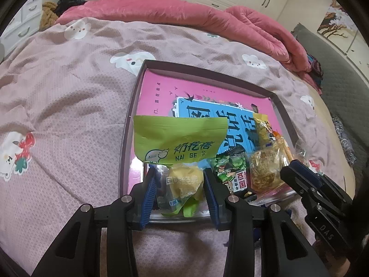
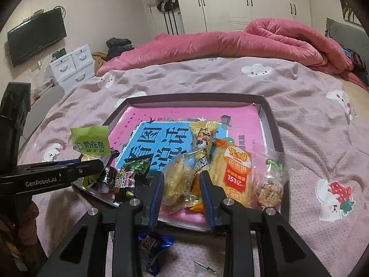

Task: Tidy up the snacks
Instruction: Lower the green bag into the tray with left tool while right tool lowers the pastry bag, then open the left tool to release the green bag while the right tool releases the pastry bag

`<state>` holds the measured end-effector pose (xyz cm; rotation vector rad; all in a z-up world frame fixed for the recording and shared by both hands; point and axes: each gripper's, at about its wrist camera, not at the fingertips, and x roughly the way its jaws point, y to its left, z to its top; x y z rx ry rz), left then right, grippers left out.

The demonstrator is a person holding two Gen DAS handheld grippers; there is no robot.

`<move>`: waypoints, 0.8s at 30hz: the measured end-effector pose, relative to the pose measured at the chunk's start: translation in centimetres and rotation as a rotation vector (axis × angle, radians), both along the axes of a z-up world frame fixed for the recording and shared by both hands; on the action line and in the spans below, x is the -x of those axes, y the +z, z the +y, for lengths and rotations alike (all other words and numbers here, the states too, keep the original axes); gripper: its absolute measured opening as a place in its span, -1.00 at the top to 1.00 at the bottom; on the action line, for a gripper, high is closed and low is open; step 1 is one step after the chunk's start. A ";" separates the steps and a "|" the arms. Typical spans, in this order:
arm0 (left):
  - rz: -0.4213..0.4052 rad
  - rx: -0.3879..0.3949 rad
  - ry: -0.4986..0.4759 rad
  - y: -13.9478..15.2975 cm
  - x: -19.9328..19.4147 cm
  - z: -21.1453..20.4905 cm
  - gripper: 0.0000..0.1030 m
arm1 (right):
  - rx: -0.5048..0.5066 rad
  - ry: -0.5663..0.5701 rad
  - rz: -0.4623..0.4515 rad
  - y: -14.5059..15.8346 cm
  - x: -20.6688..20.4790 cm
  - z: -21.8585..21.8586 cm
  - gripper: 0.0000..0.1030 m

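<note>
pink quilt (image 2: 230,43) behind tray (image 2: 272,124) (bed)

tray (image 2: 274,129) on bed (image 2: 311,106) | snack packets (image 2: 235,173) along tray's near edge | quilt (image 2: 230,43) behind tray

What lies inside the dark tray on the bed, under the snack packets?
A pink sheet with a blue panel of large characters lines the tray. The snack packets cover its near part, so the print there is hidden.
</note>
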<state>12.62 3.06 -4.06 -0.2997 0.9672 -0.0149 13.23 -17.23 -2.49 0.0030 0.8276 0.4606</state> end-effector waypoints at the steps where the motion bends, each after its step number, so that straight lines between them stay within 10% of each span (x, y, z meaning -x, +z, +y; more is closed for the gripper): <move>1: 0.000 0.002 0.001 0.0 0.0 0.0 0.19 | -0.004 -0.002 -0.001 0.1 0.1 -0.2 0.38; 24: -0.027 0.005 0.003 1.5 1.2 0.2 -0.32 | -0.045 -0.033 -0.038 2.1 1.3 -1.7 0.18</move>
